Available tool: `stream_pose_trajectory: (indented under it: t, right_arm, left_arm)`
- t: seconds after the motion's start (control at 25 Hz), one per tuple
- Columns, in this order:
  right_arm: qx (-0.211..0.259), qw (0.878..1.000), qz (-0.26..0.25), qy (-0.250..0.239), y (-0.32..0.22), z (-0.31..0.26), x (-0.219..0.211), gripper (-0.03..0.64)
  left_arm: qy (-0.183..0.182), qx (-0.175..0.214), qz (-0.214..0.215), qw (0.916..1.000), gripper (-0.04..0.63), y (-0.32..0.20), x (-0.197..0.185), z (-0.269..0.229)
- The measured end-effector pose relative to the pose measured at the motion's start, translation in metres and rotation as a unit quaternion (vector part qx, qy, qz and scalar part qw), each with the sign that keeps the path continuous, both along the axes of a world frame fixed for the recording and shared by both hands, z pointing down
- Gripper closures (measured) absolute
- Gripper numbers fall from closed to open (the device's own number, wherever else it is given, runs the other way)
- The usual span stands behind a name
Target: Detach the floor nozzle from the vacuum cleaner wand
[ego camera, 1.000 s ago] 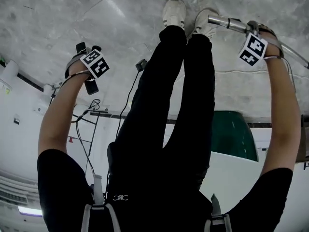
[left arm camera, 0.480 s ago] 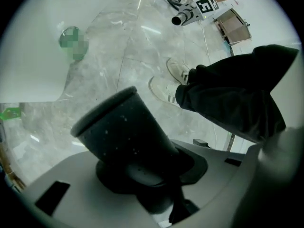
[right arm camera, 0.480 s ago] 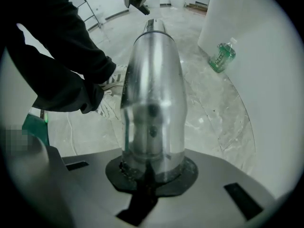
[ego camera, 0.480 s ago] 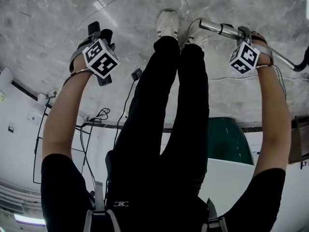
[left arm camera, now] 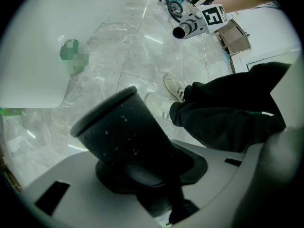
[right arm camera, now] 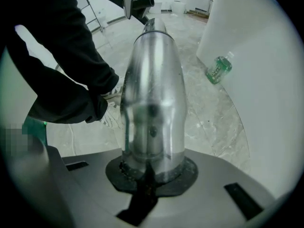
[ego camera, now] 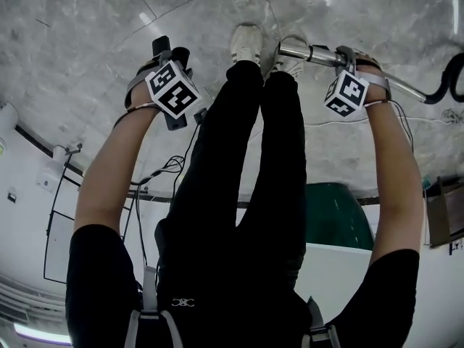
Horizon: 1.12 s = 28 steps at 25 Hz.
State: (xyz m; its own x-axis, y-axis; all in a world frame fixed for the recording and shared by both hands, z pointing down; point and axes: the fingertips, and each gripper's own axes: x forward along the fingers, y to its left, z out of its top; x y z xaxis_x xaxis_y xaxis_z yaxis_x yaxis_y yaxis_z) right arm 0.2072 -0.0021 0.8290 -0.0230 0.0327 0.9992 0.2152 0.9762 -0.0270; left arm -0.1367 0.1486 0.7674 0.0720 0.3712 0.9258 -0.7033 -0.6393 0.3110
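Observation:
In the head view my right gripper [ego camera: 348, 53] is shut on the silver vacuum wand [ego camera: 312, 53], and the wand's open end [ego camera: 284, 48] hangs free over the person's shoes. The wand runs right to a black hose [ego camera: 453, 82]. My left gripper [ego camera: 170, 49], left of the legs, is shut on a black tube, apparently the nozzle's neck [left arm camera: 121, 137], which is apart from the wand. In the left gripper view that tube fills the space between the jaws of the left gripper [left arm camera: 142, 179], with the wand's end [left arm camera: 183, 31] far beyond. In the right gripper view the wand [right arm camera: 152, 89] stands between the jaws of the right gripper [right arm camera: 151, 172].
The person's black-trousered legs [ego camera: 246, 194] and white shoes [ego camera: 246, 42] stand between the two grippers on a grey marble floor [ego camera: 72, 35]. Cables [ego camera: 163, 169] trail at the left. A green bin [ego camera: 341, 216] and a cardboard box [ego camera: 444, 209] sit at the right. A green bottle [right arm camera: 218, 68] lies by a white wall.
My left gripper has swung right, toward the legs, with the black tube in it. The right gripper and the wand have shifted left, so the two ends are closer.

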Motion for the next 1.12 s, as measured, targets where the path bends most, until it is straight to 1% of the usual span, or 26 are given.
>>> stream_pose_trajectory:
  t: [0.16,0.28,0.4,0.48,0.56,0.64,0.68,0.8,1.0,1.12]
  right_arm:
    - [0.019,1.0,0.008,-0.002,0.001,0.018,-0.007,0.565]
    - [0.045,0.999,0.009,-0.002,-0.001,0.061,-0.015,0.563]
    - [0.061,0.998,0.018,0.012,-0.005,0.109,-0.026,0.563]
    - [0.058,0.998,0.025,0.015,-0.003,0.136,-0.032,0.563]
    - [0.05,0.998,0.03,0.006,0.003,0.156,-0.037,0.563]
    - [0.052,0.998,0.034,0.002,0.004,0.174,-0.04,0.563]
    - [0.052,0.998,0.034,0.007,0.005,0.182,-0.039,0.563]
    - [0.035,0.998,0.028,0.032,0.013,0.198,-0.031,0.561]
    - [0.023,0.998,0.034,0.053,0.015,0.218,-0.022,0.552]
    - [0.023,0.998,0.024,0.058,0.016,0.219,-0.024,0.552]
  left_arm:
    - [0.013,0.009,-0.011,0.9998,0.423,-0.005,0.021,-0.004]
    - [0.021,0.012,-0.022,0.9995,0.423,-0.004,0.032,0.009]
    - [0.025,0.011,-0.026,0.9993,0.423,0.001,0.035,0.035]
    - [0.03,0.003,-0.025,0.9992,0.423,0.011,0.037,0.051]
    - [0.035,-0.001,-0.021,0.9992,0.423,0.019,0.038,0.064]
    - [0.04,0.004,-0.016,0.9991,0.423,0.022,0.036,0.076]
    - [0.041,0.007,-0.018,0.999,0.423,0.022,0.035,0.081]
    - [0.047,0.011,-0.041,0.998,0.423,0.022,0.034,0.086]
    - [0.062,0.026,-0.083,0.9943,0.423,0.01,0.032,0.089]
    - [0.068,0.025,-0.108,0.9915,0.423,0.006,0.032,0.095]
